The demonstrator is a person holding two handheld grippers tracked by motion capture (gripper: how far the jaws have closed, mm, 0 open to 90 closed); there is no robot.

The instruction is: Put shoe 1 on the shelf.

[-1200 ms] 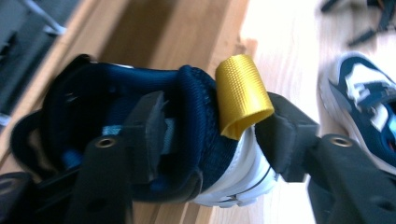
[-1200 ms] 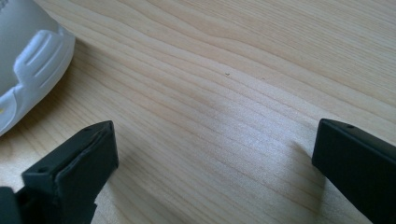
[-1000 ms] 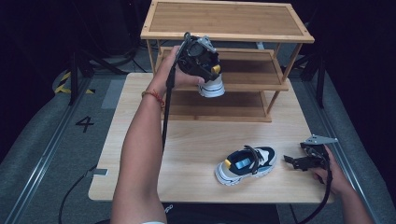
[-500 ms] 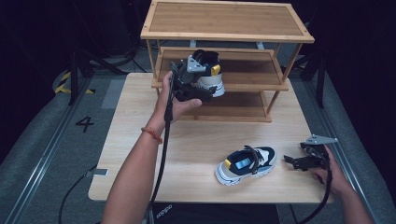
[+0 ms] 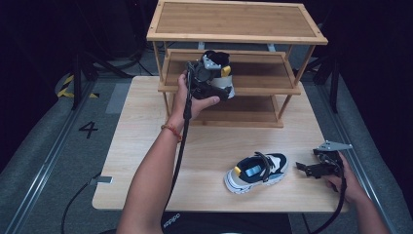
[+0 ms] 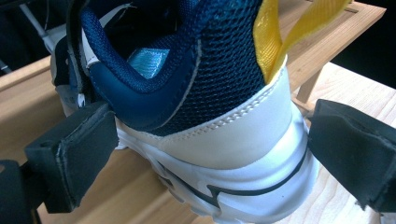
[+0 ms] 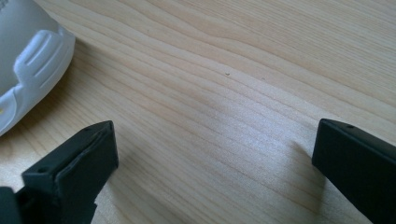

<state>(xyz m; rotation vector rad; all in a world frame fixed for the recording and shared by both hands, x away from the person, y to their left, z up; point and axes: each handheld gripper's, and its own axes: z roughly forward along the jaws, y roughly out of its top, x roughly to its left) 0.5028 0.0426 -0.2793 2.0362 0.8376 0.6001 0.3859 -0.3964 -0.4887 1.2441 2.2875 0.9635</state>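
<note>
I have my left gripper (image 5: pixel 210 80) up at the front edge of the rack's (image 5: pixel 236 22) middle shelf (image 5: pixel 258 73), and the shoe (image 6: pixel 196 107) there sits heel toward me, its long axis running back into the rack, the yellow heel loop (image 6: pixel 273 39) on the near side. In the left gripper view the white heel lies between my two jaws, which stand wide: the left pad (image 6: pixel 74 154) seems to touch the side of the sole or sits just beside it, I cannot tell which, and the right pad (image 6: pixel 355 154) is clearly apart from it, so I judge this grip as let go, not clamped. The shoe rests on the shelf with its heel at, perhaps slightly over, the front edge. The rack holds nothing else that I can see: the top shelf is bare, and the bottom shelf, as far as it shows, is too. The second shoe (image 5: pixel 257 170) lies on the table (image 5: pixel 146 146) in front of the rack, toward the right, its long axis across the table with the toe pointing left. My right gripper (image 5: pixel 319 168) rests on the table just beside its heel, jaws wide with only bare wood between them, and in the right gripper view the white sole (image 7: pixel 28 65) edges in from the left. That hand is far nearer the second shoe, so I judge the coming move as a short reach leftward along that axis to close on the heel.
</note>
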